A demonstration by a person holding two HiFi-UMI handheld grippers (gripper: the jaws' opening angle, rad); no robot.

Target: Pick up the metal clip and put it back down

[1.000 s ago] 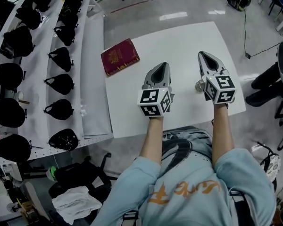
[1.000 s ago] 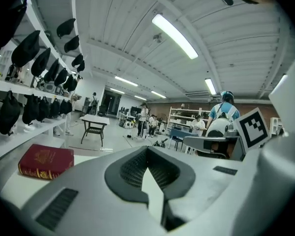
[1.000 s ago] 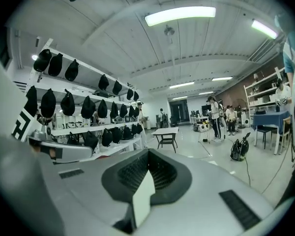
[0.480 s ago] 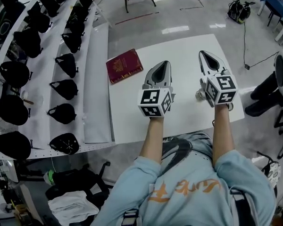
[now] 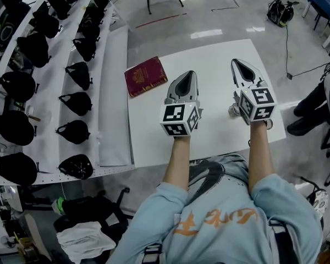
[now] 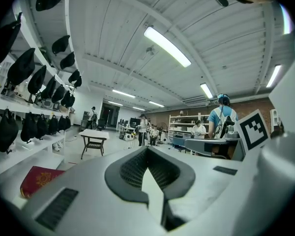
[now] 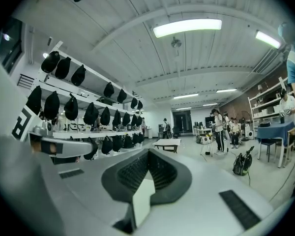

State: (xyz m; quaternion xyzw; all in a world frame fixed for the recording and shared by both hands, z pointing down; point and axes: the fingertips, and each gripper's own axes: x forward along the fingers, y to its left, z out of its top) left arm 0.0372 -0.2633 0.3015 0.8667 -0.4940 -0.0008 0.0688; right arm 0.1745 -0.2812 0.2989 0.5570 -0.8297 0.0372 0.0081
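Left claw [image 5: 187, 79] and right claw [image 5: 238, 65] both closed tight, nothing gripped, held side by side above the white surface [image 5: 209, 51] with tips pointing away from the person. Metal clip [image 5: 232, 111] lies on the surface just beside the right claw's back end, on its left by the marker cube, partly hidden. Red book [image 5: 146, 76] sits left of the left claw's tip.

Nothing can be read: the orange print on the shirt [image 5: 214, 221] behind the tongs is too warped, the gold stamp on the red book [image 5: 146, 76] beside the left tongs [image 5: 187, 78] too small.
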